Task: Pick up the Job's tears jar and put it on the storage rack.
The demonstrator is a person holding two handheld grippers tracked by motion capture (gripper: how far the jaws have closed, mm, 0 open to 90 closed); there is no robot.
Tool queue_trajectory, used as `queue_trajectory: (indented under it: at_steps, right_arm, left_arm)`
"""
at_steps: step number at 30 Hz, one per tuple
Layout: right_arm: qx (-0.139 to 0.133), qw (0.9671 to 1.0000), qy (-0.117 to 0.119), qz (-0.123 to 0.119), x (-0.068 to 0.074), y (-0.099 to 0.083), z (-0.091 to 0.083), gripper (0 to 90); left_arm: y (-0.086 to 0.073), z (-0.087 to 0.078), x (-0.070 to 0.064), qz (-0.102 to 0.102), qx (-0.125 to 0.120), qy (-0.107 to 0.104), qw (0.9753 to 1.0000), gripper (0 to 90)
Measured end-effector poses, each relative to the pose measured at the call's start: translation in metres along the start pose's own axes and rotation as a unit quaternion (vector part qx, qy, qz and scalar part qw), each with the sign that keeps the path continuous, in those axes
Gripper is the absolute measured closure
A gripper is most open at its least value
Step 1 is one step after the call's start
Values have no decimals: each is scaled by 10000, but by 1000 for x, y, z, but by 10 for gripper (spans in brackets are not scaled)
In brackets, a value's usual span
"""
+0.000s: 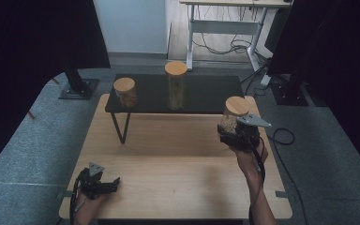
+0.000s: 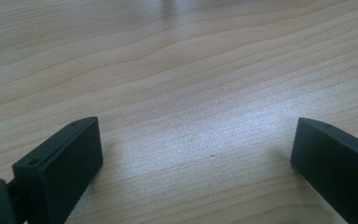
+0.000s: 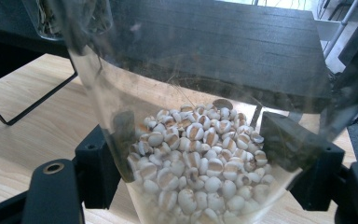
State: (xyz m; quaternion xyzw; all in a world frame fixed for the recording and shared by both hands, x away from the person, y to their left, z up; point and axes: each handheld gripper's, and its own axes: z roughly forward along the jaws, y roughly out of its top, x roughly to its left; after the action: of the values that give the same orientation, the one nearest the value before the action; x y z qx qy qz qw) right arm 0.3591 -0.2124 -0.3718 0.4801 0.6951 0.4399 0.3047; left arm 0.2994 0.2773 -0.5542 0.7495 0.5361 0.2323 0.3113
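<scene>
A clear glass jar [image 1: 234, 117] with a round wooden lid is held at the table's right side, near the front right corner of the black shelf [image 1: 201, 96]. My right gripper [image 1: 236, 136] is shut on the jar; in the right gripper view the jar [image 3: 200, 154], part full of pale round seeds, sits tilted between the two black jaws. My left gripper [image 1: 104, 186] rests low at the table's front left. Its jaws stand wide apart over bare wood [image 2: 196, 140], nothing between them.
On the black shelf stand a short wooden-lidded jar [image 1: 125, 92] at the left and a tall one [image 1: 176, 84] in the middle. The wooden table [image 1: 178, 164] spreads between the grippers. A desk frame with cables [image 1: 225, 33] stands behind.
</scene>
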Motion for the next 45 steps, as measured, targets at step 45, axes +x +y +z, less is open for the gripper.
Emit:
queue_trajectory:
  at_steps: [45]
  right_arm:
    - [2, 10000, 46, -25, -2, 32, 4, 246]
  left_arm:
    - [0, 0, 0, 12, 4, -5, 10000, 18]
